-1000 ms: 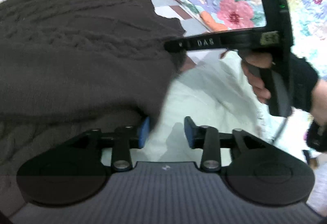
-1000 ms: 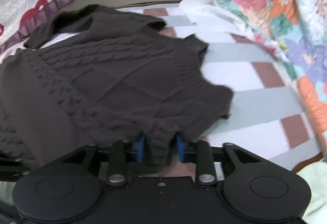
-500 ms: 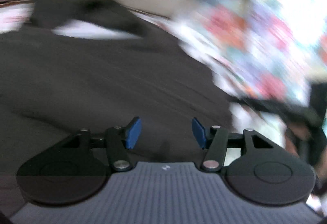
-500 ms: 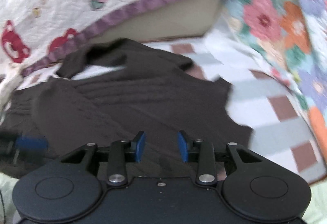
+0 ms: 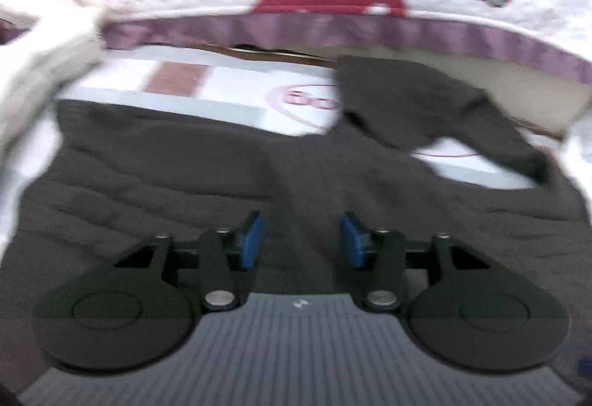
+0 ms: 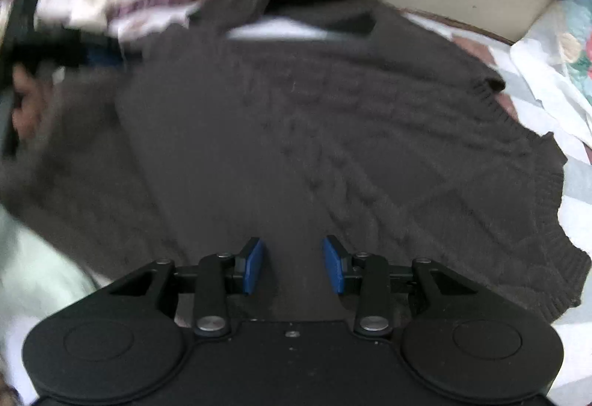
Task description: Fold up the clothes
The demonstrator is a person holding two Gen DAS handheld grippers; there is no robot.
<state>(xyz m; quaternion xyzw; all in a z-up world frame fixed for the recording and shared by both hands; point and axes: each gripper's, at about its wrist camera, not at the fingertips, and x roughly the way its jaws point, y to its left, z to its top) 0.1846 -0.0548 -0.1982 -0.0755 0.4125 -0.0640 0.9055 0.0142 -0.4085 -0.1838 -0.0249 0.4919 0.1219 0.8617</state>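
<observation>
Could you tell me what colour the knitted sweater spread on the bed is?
Dark brown sweater, cable-knit; clearest in the right wrist view.

A dark brown cable-knit sweater (image 6: 296, 132) lies spread on the checked bed sheet (image 6: 577, 191). Above it, the right hand-held gripper (image 6: 294, 269) hovers, blue pads apart, jaws just opened, nothing between.

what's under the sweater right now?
The sweater lies on a sheet with grey and brown squares and a pink oval logo, visible past its far edge and through the neck opening. What lies beneath the sweater's body is covered.
</observation>
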